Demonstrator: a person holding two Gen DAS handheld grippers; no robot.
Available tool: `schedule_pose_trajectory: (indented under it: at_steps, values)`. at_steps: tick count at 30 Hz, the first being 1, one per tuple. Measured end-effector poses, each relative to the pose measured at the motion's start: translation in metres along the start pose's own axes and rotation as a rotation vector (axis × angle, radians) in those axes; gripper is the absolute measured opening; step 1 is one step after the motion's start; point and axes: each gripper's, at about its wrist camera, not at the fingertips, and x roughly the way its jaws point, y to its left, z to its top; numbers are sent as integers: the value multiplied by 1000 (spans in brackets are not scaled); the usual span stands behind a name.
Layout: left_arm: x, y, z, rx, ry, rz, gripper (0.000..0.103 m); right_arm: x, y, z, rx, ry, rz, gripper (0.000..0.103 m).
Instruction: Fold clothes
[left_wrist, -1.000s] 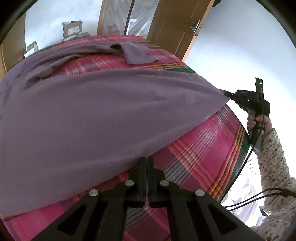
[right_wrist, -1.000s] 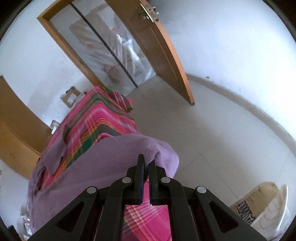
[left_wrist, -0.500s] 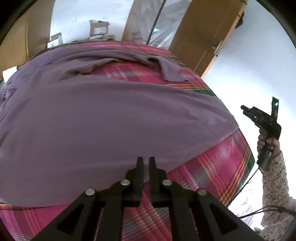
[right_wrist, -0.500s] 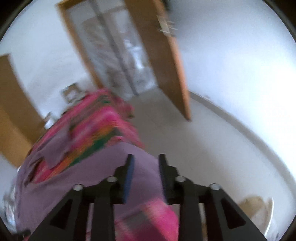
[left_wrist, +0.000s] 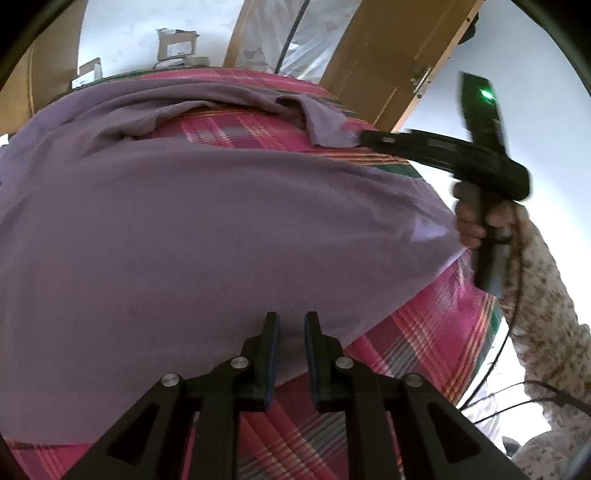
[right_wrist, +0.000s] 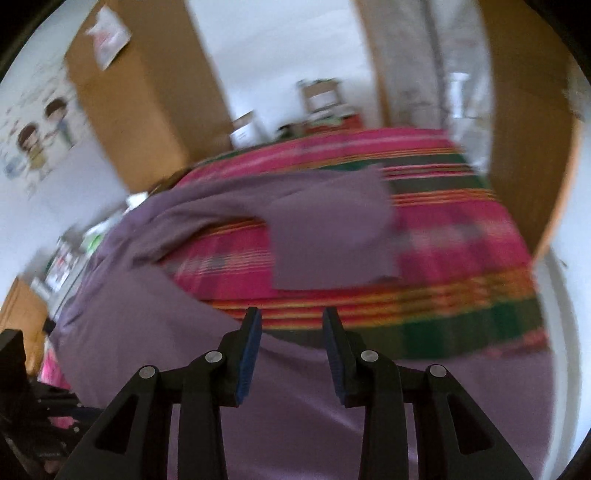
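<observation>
A purple garment (left_wrist: 221, 221) lies spread over a pink plaid cover (left_wrist: 424, 332), with one sleeve (left_wrist: 325, 122) folded out at the far side. My left gripper (left_wrist: 291, 321) hovers over the near hem. Its jaws are opening, and the cloth lies below them, not pinched. My right gripper (left_wrist: 365, 138), held by a person's hand (left_wrist: 471, 221), points at the sleeve's end. In the blurred right wrist view the right gripper (right_wrist: 291, 317) stands open and empty, with the sleeve (right_wrist: 332, 229) just ahead above the plaid cover (right_wrist: 461, 240).
A wooden door (left_wrist: 388, 62) stands open behind the far right corner. Cardboard boxes (left_wrist: 177, 48) sit beyond the far edge, and a brown wardrobe (right_wrist: 140, 110) stands at the back left. Cables (left_wrist: 517, 398) hang by the patterned sleeve at the right. Pale floor lies to the right.
Both grippers let go of the garment's hem and their jaws parted. The right gripper swung from the near right corner across to the far sleeve, rolling as it went.
</observation>
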Motion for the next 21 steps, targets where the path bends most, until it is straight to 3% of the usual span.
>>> schedule_pose_trajectory:
  at_steps: [10,21]
  values:
    - [3,13,3,-28,2,-88,14,70,48,18,-150,163,145,35]
    - [5,25,5,-29,6,-175,14,80,73,11,-331,212,86,27]
